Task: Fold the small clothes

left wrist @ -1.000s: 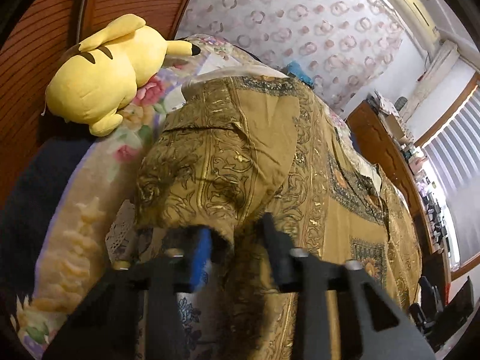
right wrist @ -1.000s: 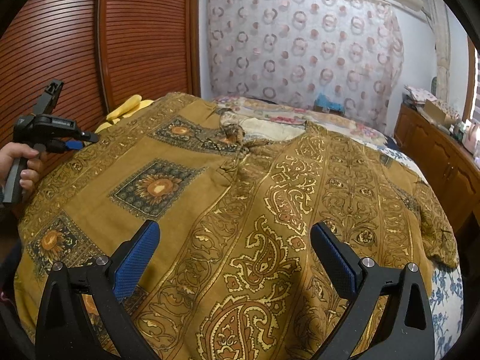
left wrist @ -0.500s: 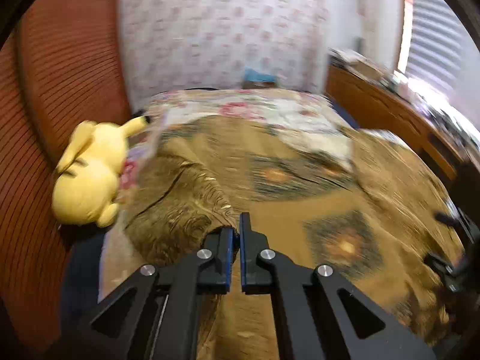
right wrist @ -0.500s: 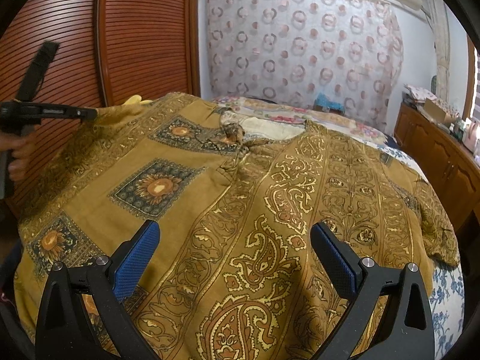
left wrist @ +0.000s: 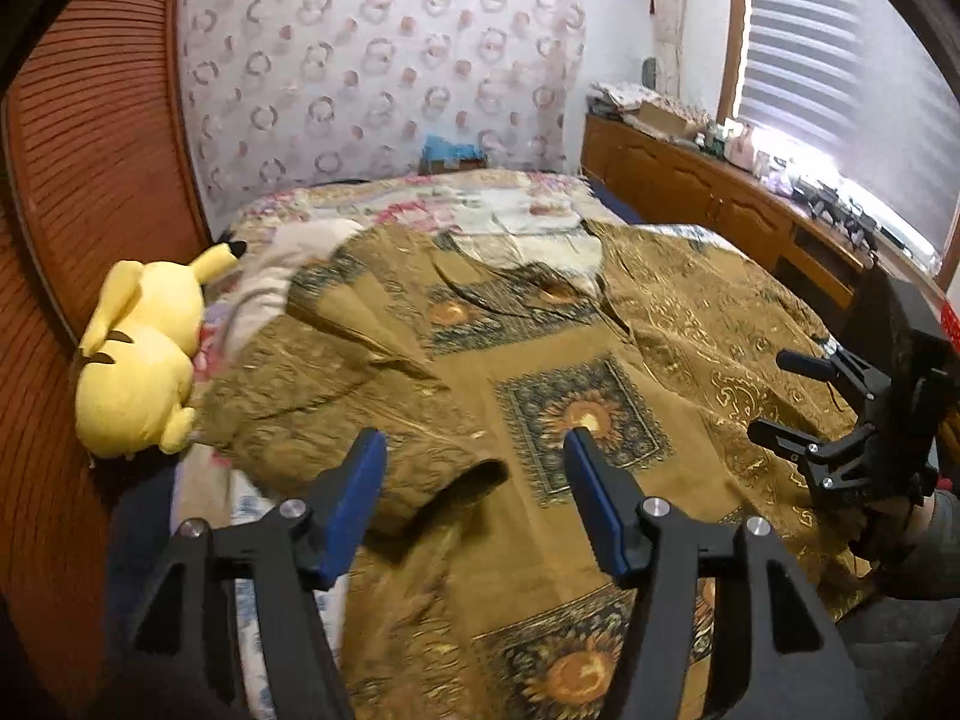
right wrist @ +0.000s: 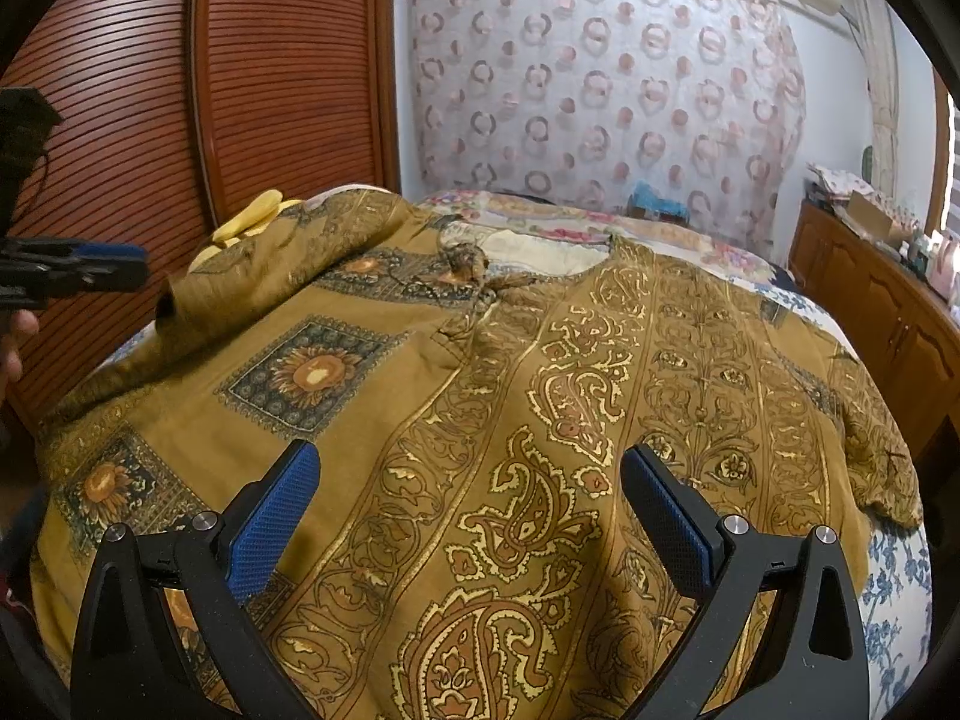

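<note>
A mustard-gold patterned tunic (right wrist: 540, 360) lies spread over the bed, neckline towards the far end. Its left sleeve (left wrist: 336, 384) is folded inward across the body, with the cuff (left wrist: 474, 480) lying just below my left gripper (left wrist: 474, 441). That gripper's jaws are opening and hover above the cloth with nothing between them. From the right wrist view the left gripper (right wrist: 129, 264) shows side-on at the far left, next to the raised sleeve fold (right wrist: 288, 264). My right gripper (right wrist: 468, 453) stands open above the tunic's lower front, its blue pads clear of the fabric. It shows again as the right gripper (left wrist: 774, 396) at the bed's right side.
A yellow plush toy (left wrist: 138, 360) lies at the bed's left edge against slatted wooden wardrobe doors (right wrist: 270, 90). A floral bedspread (left wrist: 480, 204) shows beyond the tunic. A wooden cabinet (left wrist: 720, 204) with clutter on top runs along the right wall under a window.
The left gripper held the sleeve cloth, rose and rolled level as it carried the sleeve inward over the tunic. Its jaws then parted and let the sleeve go. The right gripper stayed still.
</note>
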A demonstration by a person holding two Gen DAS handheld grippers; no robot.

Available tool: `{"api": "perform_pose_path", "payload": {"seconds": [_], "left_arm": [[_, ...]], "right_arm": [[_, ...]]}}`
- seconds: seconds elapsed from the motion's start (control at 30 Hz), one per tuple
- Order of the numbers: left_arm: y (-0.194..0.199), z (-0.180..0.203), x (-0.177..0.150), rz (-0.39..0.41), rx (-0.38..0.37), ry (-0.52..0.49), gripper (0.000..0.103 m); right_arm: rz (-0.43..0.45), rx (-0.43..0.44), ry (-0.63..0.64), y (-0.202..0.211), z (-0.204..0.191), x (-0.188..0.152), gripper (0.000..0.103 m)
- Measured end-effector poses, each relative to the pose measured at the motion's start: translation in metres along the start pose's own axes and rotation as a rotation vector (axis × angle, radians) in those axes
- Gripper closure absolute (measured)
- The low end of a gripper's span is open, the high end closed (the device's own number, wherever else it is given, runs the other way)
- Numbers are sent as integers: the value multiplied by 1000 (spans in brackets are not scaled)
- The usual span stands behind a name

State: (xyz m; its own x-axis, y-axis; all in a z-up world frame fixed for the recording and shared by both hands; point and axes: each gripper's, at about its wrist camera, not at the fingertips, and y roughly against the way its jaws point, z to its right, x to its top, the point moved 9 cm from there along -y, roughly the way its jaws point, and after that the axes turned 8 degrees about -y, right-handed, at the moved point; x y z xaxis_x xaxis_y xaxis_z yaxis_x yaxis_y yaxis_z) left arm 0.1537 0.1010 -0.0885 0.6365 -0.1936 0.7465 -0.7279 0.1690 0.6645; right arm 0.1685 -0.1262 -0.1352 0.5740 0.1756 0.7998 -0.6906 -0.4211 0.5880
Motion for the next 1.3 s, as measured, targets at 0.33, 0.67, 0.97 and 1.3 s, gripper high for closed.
{"api": "perform_pose_path", "payload": {"seconds": [0.33, 0.67, 0.97, 1.3], "left_arm": [[-41, -78, -33, -104, 139, 130, 42], [-91, -102, -58, -195, 64, 304, 42], [-96, -98, -53, -205, 118, 248, 82], [-75, -71, -8, -118, 120, 96, 102]], "right_arm": [[-4, 2, 1, 0, 0, 0, 1], [-51, 85, 34, -2, -24, 5, 1], [-45, 131, 96, -8, -58, 20, 1], [-42, 116, 79, -6, -44, 16, 1]]}}
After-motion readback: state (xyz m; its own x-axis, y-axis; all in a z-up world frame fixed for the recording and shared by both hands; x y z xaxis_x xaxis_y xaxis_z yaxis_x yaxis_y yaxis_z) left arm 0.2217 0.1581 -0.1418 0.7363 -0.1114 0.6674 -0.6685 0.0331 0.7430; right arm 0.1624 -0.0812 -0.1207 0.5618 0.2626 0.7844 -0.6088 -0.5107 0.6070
